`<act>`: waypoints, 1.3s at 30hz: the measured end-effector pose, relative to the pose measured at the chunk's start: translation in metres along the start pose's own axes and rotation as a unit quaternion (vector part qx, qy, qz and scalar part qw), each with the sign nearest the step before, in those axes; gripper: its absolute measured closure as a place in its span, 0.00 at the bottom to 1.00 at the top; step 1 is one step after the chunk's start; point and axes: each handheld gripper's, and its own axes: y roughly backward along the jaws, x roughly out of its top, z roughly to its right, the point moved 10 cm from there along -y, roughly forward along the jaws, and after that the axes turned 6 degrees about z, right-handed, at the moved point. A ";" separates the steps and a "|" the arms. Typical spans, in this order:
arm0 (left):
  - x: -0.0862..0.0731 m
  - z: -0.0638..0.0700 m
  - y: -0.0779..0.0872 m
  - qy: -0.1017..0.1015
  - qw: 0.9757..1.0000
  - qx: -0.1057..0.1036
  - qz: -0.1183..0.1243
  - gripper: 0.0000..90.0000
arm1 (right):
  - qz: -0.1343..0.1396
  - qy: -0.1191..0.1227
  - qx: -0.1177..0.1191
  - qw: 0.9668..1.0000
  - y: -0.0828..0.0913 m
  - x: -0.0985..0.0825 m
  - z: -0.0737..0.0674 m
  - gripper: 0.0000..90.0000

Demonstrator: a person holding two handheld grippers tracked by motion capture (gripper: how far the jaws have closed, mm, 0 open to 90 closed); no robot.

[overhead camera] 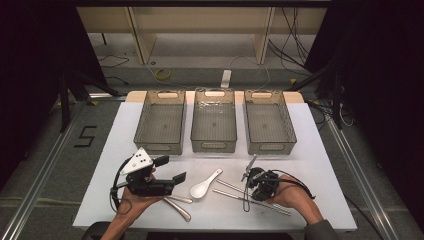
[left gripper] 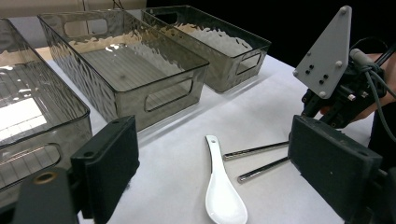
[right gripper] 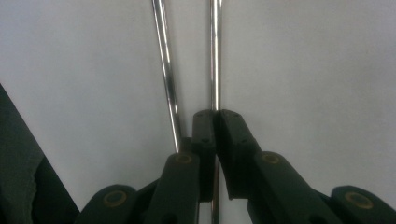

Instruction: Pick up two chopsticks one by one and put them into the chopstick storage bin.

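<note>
Two metal chopsticks (overhead camera: 235, 189) lie side by side on the white table, right of a white ceramic spoon (overhead camera: 202, 187). My right gripper (overhead camera: 255, 182) points down over them. In the right gripper view it (right gripper: 216, 116) is shut on the right-hand chopstick (right gripper: 215, 56), which runs between the pads. The other chopstick (right gripper: 166, 70) lies free just to the left of the jaws. My left gripper (overhead camera: 171, 169) hovers open left of the spoon, holding nothing. In the left gripper view the spoon (left gripper: 224, 196) and both chopsticks (left gripper: 254, 150) lie on the table beyond the gripper's (left gripper: 219, 158) wide-apart jaws.
Three empty smoked-plastic bins stand in a row at the back: left (overhead camera: 160, 147), middle (overhead camera: 214, 146), right (overhead camera: 270, 148). Two metal spoons (overhead camera: 180, 205) lie near the front edge by the left hand. The table's front edge is close to both hands.
</note>
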 end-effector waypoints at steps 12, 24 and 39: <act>0.000 0.000 0.000 -0.001 1.000 -0.001 -0.001 0.17 | -0.015 0.041 -0.006 0.999 0.002 0.000 -0.001 0.96; -0.002 0.001 -0.003 -0.003 1.000 -0.001 -0.007 0.17 | 0.021 0.061 -0.028 0.998 0.028 0.008 0.000 0.96; -0.023 0.018 -0.038 -0.061 0.991 -0.060 -0.104 0.18 | 0.038 0.130 -0.026 0.990 0.045 0.040 -0.021 0.96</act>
